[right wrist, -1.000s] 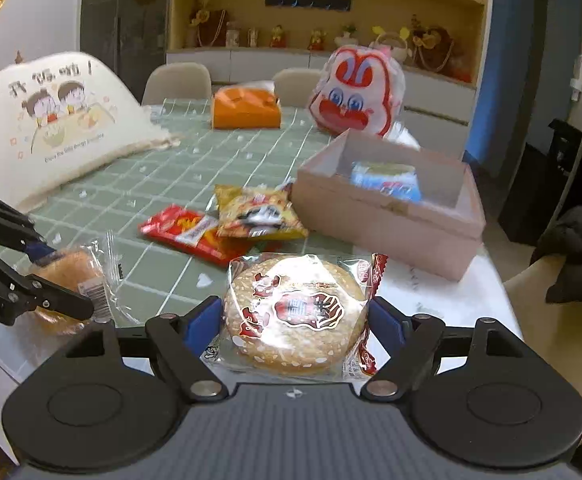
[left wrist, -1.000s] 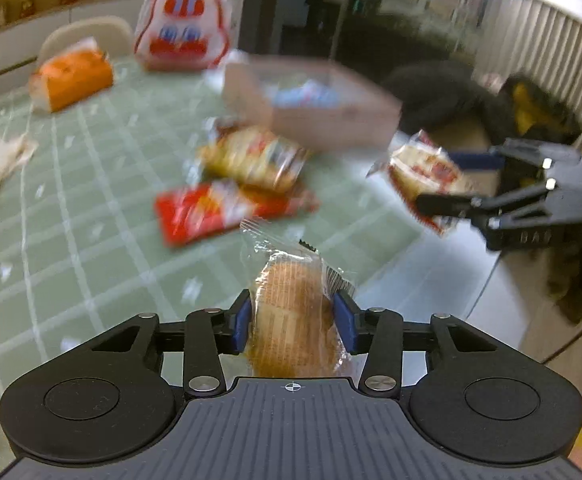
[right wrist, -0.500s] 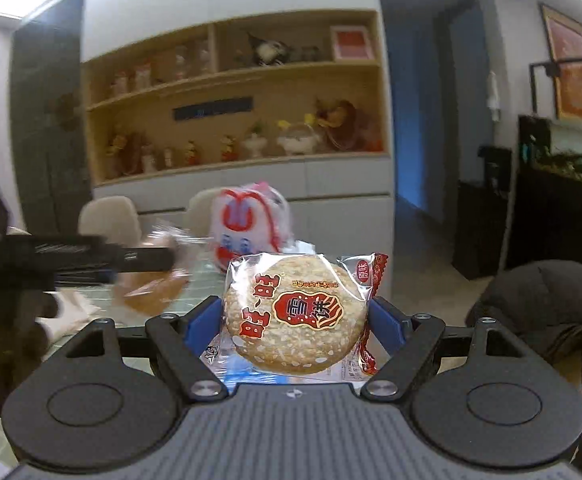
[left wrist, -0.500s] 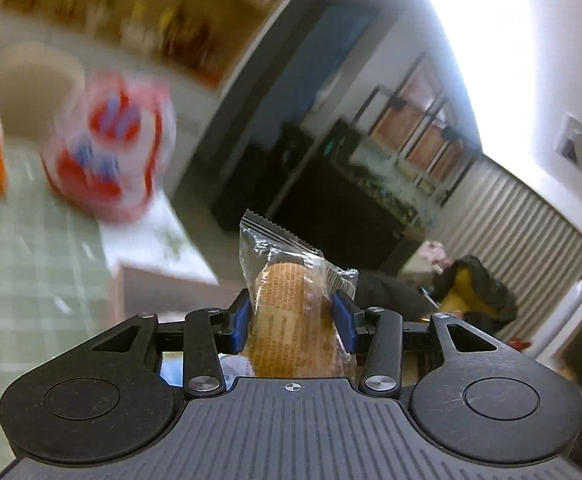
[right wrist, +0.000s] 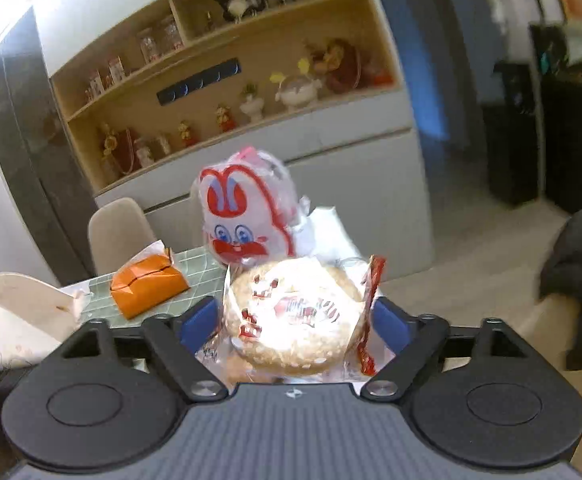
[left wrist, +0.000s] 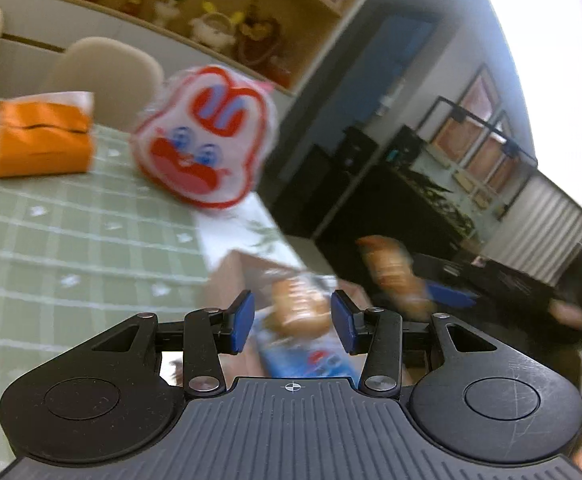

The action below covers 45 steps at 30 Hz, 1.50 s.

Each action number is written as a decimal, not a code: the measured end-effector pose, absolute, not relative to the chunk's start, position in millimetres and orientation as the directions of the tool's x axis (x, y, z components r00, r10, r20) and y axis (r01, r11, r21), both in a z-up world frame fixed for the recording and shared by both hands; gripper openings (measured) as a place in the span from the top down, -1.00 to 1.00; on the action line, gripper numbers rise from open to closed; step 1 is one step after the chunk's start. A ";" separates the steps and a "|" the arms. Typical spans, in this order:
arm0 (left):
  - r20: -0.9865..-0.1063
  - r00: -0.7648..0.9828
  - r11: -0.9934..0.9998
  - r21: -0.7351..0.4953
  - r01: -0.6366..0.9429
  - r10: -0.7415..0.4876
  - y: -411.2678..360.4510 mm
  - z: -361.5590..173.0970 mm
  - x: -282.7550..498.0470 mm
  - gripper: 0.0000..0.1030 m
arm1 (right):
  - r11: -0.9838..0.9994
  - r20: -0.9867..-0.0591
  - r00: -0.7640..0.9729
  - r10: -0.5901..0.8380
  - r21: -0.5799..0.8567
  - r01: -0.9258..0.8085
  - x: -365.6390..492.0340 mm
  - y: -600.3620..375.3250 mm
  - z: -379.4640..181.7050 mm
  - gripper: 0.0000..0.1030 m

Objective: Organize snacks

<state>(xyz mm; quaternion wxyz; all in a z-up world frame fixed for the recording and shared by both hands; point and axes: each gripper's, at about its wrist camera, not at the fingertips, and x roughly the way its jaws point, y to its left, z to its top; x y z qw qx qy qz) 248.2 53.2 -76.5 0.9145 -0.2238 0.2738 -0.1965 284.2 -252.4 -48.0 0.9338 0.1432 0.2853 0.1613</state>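
Observation:
My left gripper (left wrist: 293, 322) hangs over the pinkish cardboard box (left wrist: 227, 280). A wrapped bun (left wrist: 299, 308) shows blurred just beyond its blue pads, with a gap on each side, so it is loose. Under the bun a blue packet (left wrist: 311, 356) lies in the box. My right gripper (right wrist: 295, 320) has its jaws opening. The round rice cracker (right wrist: 295, 316) in clear wrap sits tilted between them, and narrow gaps show at both pads. In the left wrist view the same cracker (left wrist: 387, 268) is a blur to the right.
A rabbit-face bag (left wrist: 207, 148) and an orange tissue box (left wrist: 43, 140) stand on the green checked tablecloth (left wrist: 51, 248) behind the box. Beige chairs (right wrist: 119, 232) line the far side. A cream cushion (right wrist: 23, 312) is at the left, dark clothing (right wrist: 579, 272) at the right.
Both grippers swung from the table's near side to over the box. The bun has come free of the left pads. The right pads have spread away from the cracker.

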 end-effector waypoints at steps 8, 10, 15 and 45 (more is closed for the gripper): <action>-0.534 0.737 0.852 -0.512 0.109 -0.415 115.4 -113.5 197.4 0.08 | 0.923 -0.606 0.718 0.342 0.361 -0.135 274.6 -226.2 -79.5 -0.76; -0.558 0.714 0.851 -0.514 0.103 -0.423 123.9 -119.4 183.7 0.08 | 0.934 -0.618 0.705 0.347 0.293 -0.203 242.0 -207.9 -80.0 -0.76; -0.565 0.691 0.846 -0.516 0.132 -0.452 133.0 -135.5 151.6 0.08 | 0.896 -0.655 0.621 0.430 0.224 -0.385 179.0 -154.7 -96.4 -0.76; -0.406 0.768 0.685 -0.726 0.057 -0.495 194.0 -154.7 121.2 0.08 | 0.949 -0.724 0.620 0.303 0.169 -0.266 254.4 -29.3 -143.1 0.03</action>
